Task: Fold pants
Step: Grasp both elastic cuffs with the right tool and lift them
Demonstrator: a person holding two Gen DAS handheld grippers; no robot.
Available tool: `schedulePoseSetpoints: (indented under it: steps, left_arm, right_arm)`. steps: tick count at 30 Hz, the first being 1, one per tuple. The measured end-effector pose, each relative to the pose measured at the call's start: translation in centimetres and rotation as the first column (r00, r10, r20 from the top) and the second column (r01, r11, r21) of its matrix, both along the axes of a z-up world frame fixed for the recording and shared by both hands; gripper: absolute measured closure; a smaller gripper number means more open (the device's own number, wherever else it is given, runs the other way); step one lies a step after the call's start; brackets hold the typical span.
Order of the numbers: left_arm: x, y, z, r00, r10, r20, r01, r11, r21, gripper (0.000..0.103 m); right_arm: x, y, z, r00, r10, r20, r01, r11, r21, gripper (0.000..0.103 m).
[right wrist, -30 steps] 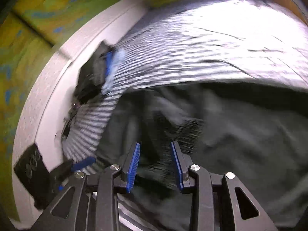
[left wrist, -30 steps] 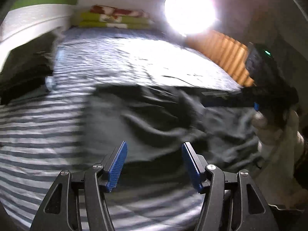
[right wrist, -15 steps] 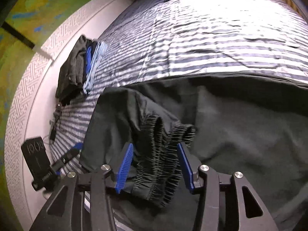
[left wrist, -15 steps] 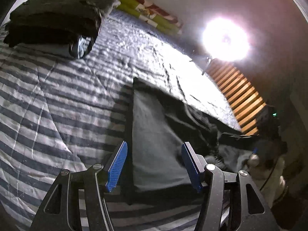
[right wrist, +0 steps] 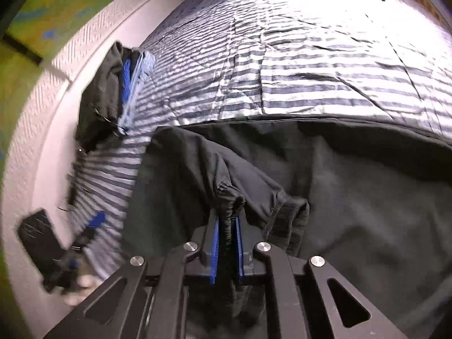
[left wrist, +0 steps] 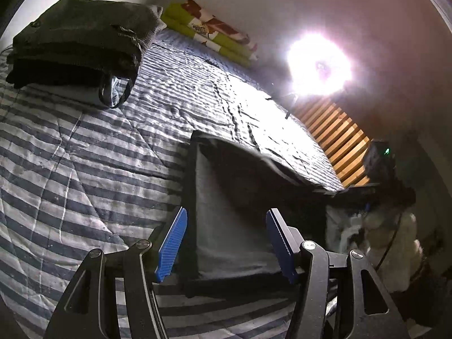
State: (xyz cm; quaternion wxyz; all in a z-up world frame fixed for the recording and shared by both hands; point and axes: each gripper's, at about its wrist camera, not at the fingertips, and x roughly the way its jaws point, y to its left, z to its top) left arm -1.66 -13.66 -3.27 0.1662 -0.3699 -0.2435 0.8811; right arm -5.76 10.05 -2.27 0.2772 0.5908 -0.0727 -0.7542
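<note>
While your right gripper (right wrist: 226,226) is closing its jaws on the gathered elastic waistband (right wrist: 230,212) of the dark pants (right wrist: 353,197), your left gripper (left wrist: 226,243) hangs released above the hem end (left wrist: 234,276), nothing pinched. Those pants lie across the striped bedspread (left wrist: 84,169), with folded clothes (left wrist: 79,42) stacked at ten o'clock

The right gripper (right wrist: 226,243) points steeply down, its blue pads closing tight on a gathered dark waistband (right wrist: 230,212). The left gripper (left wrist: 226,243) stands half open, nothing between its pads, apparently hovering over the near cloth edge.
</note>
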Motion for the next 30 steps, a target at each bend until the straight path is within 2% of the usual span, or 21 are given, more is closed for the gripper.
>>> schedulePoseSetpoints:
  steps: [2,5,7,10,12,17,20,23,28,30]
  left_arm:
    - [-0.1,0.7,0.0,1.0,-0.03,0.003,0.03,1.0,-0.003,0.041]
    - [0.3,2.8,0.7,0.995,-0.097,-0.021,0.096,0.995,-0.033,0.041]
    - [0.4,4.4,0.9,0.989,-0.147,-0.036,0.144,0.988,-0.06,0.041]
    - [-0.1,6.2,0.1,0.98,-0.201,0.0,0.2,0.978,-0.049,0.041]
    - [-0.5,7.7,-0.6,0.97,-0.239,0.03,0.241,0.968,-0.072,0.041]
    - [-1.1,11.4,-2.5,0.941,-0.32,0.114,0.334,0.932,-0.142,0.041]
    - [-0.9,12.9,-3.1,0.927,-0.351,0.132,0.37,0.913,-0.169,0.041]
    - [-0.7,13.7,-3.4,0.921,-0.364,0.139,0.385,0.904,-0.186,0.041]
    - [-1.3,14.1,-3.8,0.919,-0.364,0.149,0.387,0.905,-0.176,0.041]
    - [-1.3,14.2,-3.9,0.919,-0.366,0.147,0.388,0.906,-0.17,0.041]
  right_arm:
    - [-0.4,0.1,-0.1,0.999,-0.013,-0.031,0.015,0.998,0.058,0.092]
    - [-1.2,0.1,-2.7,0.999,-0.036,0.031,0.032,0.992,0.12,0.091]
    - [-1.2,0.1,-3.6,0.998,-0.039,0.043,0.033,0.99,0.137,0.09]
    - [-0.5,0.4,-2.9,0.999,-0.037,0.007,0.035,0.988,0.153,0.09]
    - [-0.1,0.8,-2.5,0.999,-0.036,0.012,0.034,0.987,0.159,0.089]
    - [1.2,2.0,-2.3,0.998,-0.068,0.004,0.066,0.979,0.194,0.057]
    - [2.0,2.6,-3.0,0.995,-0.075,0.061,0.066,0.989,0.135,0.053]
    - [2.5,2.2,-4.0,0.992,-0.065,0.106,0.053,0.993,0.109,0.051]
    - [3.1,1.3,-5.2,0.988,-0.061,0.145,0.051,0.996,0.07,0.051]
    - [3.4,1.0,-5.1,0.988,-0.059,0.142,0.052,0.997,0.057,0.064]
